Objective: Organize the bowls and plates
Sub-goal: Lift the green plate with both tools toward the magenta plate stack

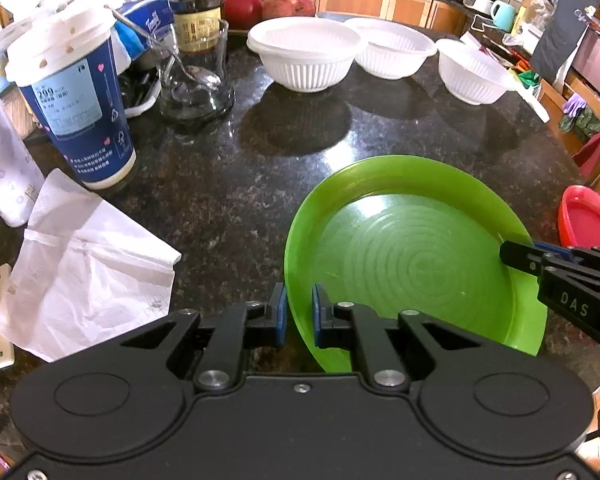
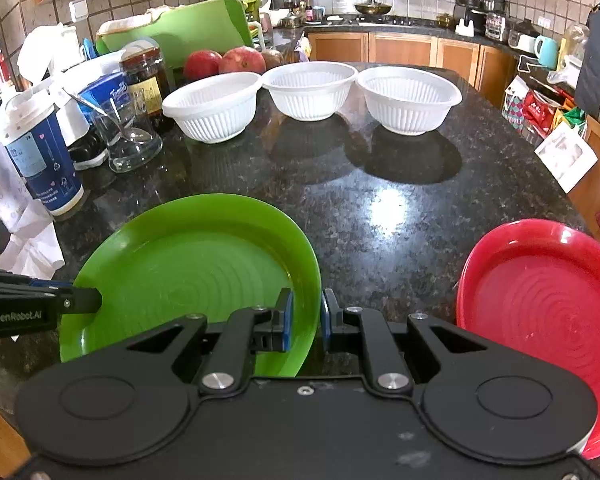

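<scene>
While both grippers straddle the green plate [image 2: 188,264], the plate step is in hand.
Left gripper [image 1: 299,312] and right gripper [image 2: 306,318] — jaws apart around opposite rims, not clamped — next must close, probably carry toward the red plate [image 2: 540,304].

We are looking low across the countertop [image 1: 228,184] from both wrists, close in, sharing the green plate [image 1: 412,256] [image 2: 188,264].

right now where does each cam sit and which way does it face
Left wrist: on the left claw, facing across the counter to three white bowls; its fingers straddle the green plate rim; right claw intrudes.
Right wrist: on the right claw, same heading, straddling the plate's opposite rim; red plate right.
Shared: green plate, bowls, cup.
</scene>
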`<action>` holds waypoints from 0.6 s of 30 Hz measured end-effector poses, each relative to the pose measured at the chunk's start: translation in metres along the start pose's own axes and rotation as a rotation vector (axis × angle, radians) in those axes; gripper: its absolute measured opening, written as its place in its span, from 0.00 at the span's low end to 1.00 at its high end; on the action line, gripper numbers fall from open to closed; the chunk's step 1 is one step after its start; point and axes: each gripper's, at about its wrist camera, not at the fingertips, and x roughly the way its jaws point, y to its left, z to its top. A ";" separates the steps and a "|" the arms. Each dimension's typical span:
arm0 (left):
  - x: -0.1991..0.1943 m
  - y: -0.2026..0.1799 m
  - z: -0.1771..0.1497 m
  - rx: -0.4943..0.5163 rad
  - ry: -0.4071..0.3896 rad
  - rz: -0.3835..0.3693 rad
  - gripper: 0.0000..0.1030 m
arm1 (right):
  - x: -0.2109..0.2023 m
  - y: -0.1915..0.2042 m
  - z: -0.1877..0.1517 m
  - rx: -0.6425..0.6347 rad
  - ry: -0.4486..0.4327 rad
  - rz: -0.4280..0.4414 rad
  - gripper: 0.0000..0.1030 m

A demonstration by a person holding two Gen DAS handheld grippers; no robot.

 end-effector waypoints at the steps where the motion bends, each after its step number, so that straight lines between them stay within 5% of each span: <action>1: -0.002 0.000 0.001 0.000 -0.006 -0.001 0.16 | -0.001 0.000 0.001 0.000 -0.004 -0.001 0.16; 18: -0.026 -0.046 0.011 0.055 -0.098 -0.015 0.16 | -0.044 -0.040 0.002 0.057 -0.123 -0.031 0.16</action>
